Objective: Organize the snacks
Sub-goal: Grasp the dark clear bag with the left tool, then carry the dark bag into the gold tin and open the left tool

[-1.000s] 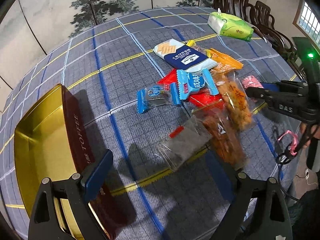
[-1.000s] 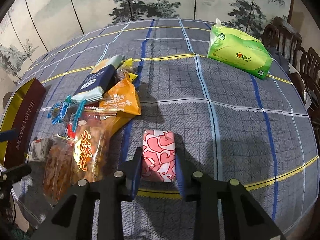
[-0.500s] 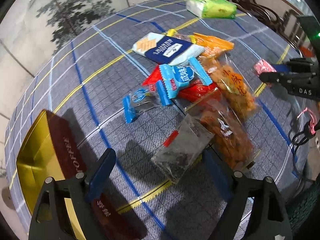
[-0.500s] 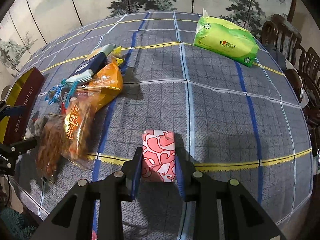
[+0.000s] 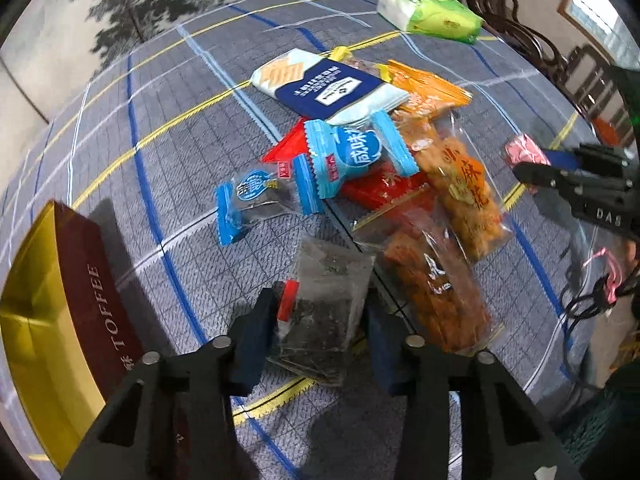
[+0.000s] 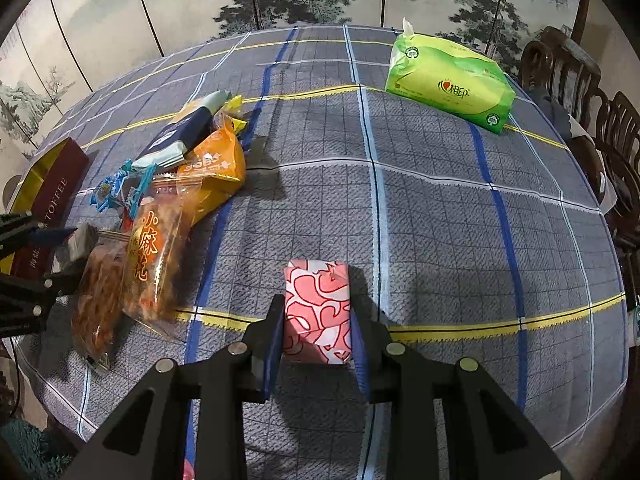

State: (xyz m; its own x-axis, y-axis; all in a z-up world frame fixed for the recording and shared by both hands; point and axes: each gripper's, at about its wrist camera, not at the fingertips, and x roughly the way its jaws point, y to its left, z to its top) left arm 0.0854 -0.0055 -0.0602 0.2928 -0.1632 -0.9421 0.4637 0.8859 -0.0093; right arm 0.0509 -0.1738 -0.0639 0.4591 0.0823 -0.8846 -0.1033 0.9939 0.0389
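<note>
While the left gripper [image 5: 320, 332] points steeply down at the table [image 6: 440, 216], its jaws are closing w/ a clear packet [image 5: 326, 308] of dark stuff between them; pads sit right at the packet's edges, but firm contact can't be told yet. Packet has a small red tab on its left side. Just left of this gripper sits the toffee tin [image 5: 60, 300], open, gold inside. Ahead of it lies the snack pile: blue candy [image 5: 256, 204], bigger blue packet [image 5: 352, 156], red packet [image 5: 384, 192], cracker pack [image 5: 328, 84], orange bag [image 5: 428, 92], and two clear bags of fried snacks [image 5: 460, 200] to the front-right.

Over on the right gripper [image 6: 316, 332]: narrow, clamped on a pink-and-white patterned block [image 6: 318, 312], both pads pressed to its sides, held clear of the pile, which lies off to its left. Green tissue pack [image 6: 452, 84] sits far ahead-right of it, well apart from everything.
</note>
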